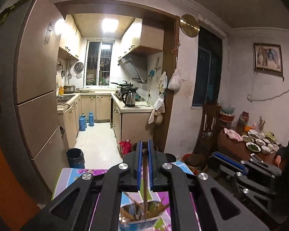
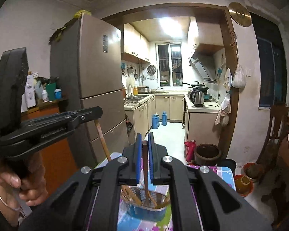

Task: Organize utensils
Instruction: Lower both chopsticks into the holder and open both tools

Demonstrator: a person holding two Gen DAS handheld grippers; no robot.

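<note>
Above the flower-patterned table (image 1: pixel 77 175), a blue utensil holder (image 2: pixel 146 211) of chopsticks stands near its front edge; left tongs (image 1: pixel 144 150) and right tongs (image 2: pixel 144 143) each clamp one brown chopstick (image 1: pixel 145 173) upright

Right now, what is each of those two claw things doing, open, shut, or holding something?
Left gripper: shut on a brown chopstick.
Right gripper: shut on another brown chopstick.

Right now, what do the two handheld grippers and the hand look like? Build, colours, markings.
Both grippers, left gripper and right gripper, are matte black plastic linkages with round silver pivot bolts and two flat fingers lined with ribbed blue pads. The left one's side bears white lettering, too blurred to read. The left hand wears a thin bangle.
</note>
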